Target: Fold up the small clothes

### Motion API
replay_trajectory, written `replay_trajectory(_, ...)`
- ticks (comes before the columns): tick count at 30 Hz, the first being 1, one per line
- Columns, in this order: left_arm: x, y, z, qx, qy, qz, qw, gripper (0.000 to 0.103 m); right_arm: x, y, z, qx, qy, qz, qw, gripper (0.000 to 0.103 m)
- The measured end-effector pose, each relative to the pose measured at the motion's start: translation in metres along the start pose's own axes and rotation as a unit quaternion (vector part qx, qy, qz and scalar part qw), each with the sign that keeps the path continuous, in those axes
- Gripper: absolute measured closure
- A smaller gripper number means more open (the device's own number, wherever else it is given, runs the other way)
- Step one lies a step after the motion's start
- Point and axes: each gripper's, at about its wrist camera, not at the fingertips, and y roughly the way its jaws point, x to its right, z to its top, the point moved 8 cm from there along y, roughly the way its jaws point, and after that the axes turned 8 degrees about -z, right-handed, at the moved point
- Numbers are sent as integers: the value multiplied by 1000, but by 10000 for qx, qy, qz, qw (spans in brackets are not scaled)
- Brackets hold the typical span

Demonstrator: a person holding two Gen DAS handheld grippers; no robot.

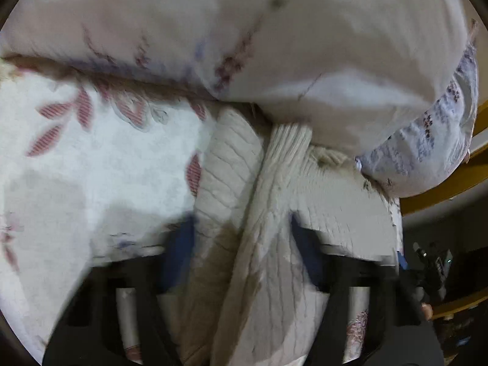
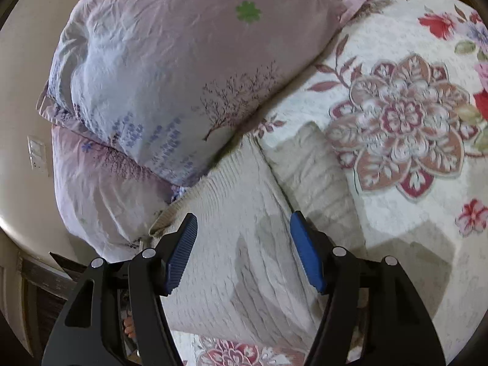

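On the bed, far left in the right wrist view, a beige wall with a white switch plate [image 2: 37,151]. Next, two stacked pale lilac pillows with printed branches [image 2: 170,70], top one touching the far end of the cream ribbed knit garment [image 2: 244,244]. Garment lies flat on the white quilted bedspread with red-pink flowers [image 2: 405,116], a folded sleeve part running beside its right edge. Right gripper [image 2: 244,251] hovers over the garment, blue ribbed pads [image 2: 183,253] spread wide, nothing between them. In the blurry left wrist view: bedspread [image 1: 100,164] left, garment [image 1: 262,213] centre, its ribbed hem reaching under the pillow [image 1: 274,45] above. Left gripper [image 1: 241,253] spread, fingers [image 1: 180,244] either side of a raised knit fold, pads not pressed on it. Wooden bed frame [image 1: 442,183] at right.
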Motion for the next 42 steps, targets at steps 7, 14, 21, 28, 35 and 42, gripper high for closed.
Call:
replay_trajectory(7, 51, -9, -5, 284, -259, -933, 9949, 89, 9, -16, 4, 10, -61, 39, 10000, 37)
replay_trajectory(14, 256, 39, -29, -135, 548, -2770, 9592, 89, 26, -50, 36, 457, -126, -53, 9989, 37)
replay_trajectory(21, 347, 145, -78, -1222, -64, -3652, 9228, 50, 47, -50, 61, 321, 20, -214, 9993, 22)
replay_trajectory(28, 248, 82, -49, -120, 787, -1765, 9811, 11, 35, -16, 54, -475, -61, 47, 9988, 11)
replay_trajectory(35, 201, 104, -75, -448, 832, -867, 9917, 12, 9, 34, 41, -784, -1170, -735, 9873, 95)
replay_trajectory(42, 217, 151, -77, -863, 1211, -293, 9884, 8, 26, 22, 62, -524, -596, -877, 9930, 28)
